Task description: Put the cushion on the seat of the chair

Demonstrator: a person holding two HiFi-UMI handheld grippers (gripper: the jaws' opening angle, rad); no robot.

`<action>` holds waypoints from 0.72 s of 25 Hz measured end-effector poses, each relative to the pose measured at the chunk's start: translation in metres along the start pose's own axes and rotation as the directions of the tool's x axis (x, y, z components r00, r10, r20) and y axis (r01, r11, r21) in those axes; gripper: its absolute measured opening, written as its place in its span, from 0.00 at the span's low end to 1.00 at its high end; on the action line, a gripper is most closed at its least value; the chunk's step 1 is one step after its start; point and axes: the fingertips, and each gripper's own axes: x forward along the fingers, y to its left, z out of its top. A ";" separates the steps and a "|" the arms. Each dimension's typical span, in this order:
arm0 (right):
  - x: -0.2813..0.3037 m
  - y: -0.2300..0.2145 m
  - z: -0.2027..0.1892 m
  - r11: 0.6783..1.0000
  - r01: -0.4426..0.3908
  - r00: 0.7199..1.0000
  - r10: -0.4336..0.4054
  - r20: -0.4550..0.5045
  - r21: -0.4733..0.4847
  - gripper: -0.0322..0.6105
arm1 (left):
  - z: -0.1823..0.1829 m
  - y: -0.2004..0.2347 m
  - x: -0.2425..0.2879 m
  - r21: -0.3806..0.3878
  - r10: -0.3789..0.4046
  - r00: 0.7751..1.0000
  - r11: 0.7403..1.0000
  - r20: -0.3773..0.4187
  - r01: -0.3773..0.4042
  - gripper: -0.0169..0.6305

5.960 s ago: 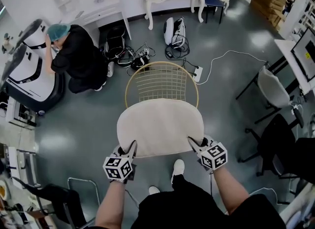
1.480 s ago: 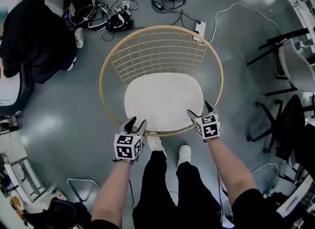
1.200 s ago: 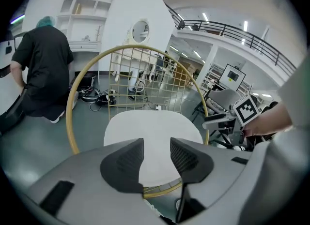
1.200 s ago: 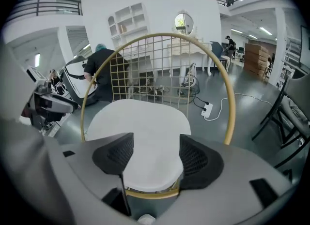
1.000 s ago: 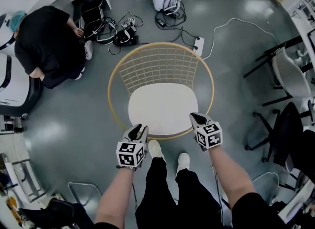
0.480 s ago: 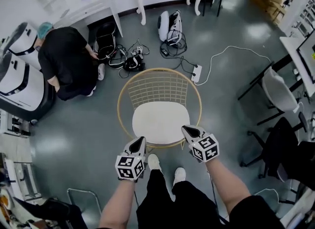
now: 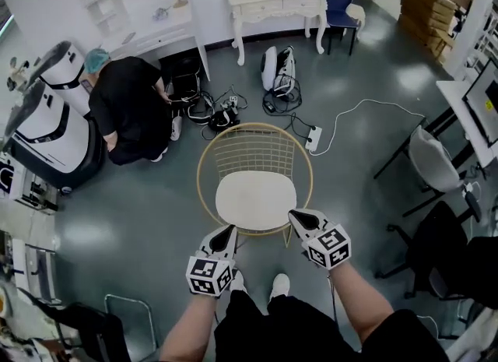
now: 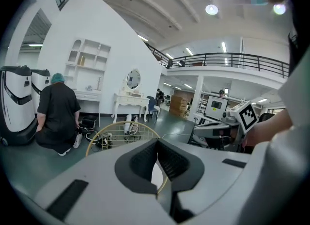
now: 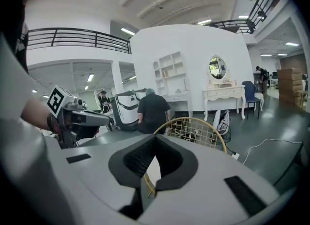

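At the far left of the head view, a white machine (image 7: 47,119) is running off the picture edge. A crouching person in black (image 7: 132,111) is facing away beside it, covering part of it. Bare grey floor (image 7: 140,205) is lying open between that person and the chair (image 7: 253,150), giving free room on the chair's left side.

The left hand-held gripper (image 7: 228,230) is hanging in front of the chair's near rim with its jaws pressed together and nothing between them. In the left gripper view, that hand-held gripper (image 8: 157,142) is filling the lower picture, hiding most of the chair, so only the gold wire back is showing above it.

The cushion (image 7: 255,201) is lying flat on the seat of the chair, inside the round gold rim. Neither hand-held gripper is touching it. The seat is hiding most of the chair's legs. Tangled cables and bags (image 7: 222,111) are crowding the floor behind the chair, in front of a white dressing table (image 7: 276,2).

The right hand-held gripper (image 7: 296,215) is hovering over the rim's near right part, jaws closed and empty, and it is covering a short stretch of that rim. In the right gripper view, the same hand-held gripper (image 9: 155,141) is blocking all but a pale sliver of cushion (image 9: 151,167).

Right of the chair, a white power strip (image 7: 313,136) is trailing its cord across otherwise open floor. A grey chair (image 7: 432,146) and a black chair (image 7: 436,236) are standing well apart at the right edge, partly cut off.
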 end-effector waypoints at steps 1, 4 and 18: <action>-0.007 0.007 0.003 1.000 -0.003 1.000 0.003 0.005 -0.004 0.07 | 0.002 -0.006 -0.008 0.008 -0.004 1.000 1.000 0.005 0.004 0.05; -0.023 0.027 0.012 1.000 -0.005 1.000 0.005 0.025 -0.017 0.07 | 0.007 -0.019 -0.032 0.025 -0.025 1.000 0.999 0.019 0.024 0.05; -0.066 0.162 0.002 0.998 0.066 0.994 -0.065 0.087 -0.010 0.07 | -0.032 -0.039 -0.148 0.083 -0.186 0.982 0.979 0.016 0.184 0.05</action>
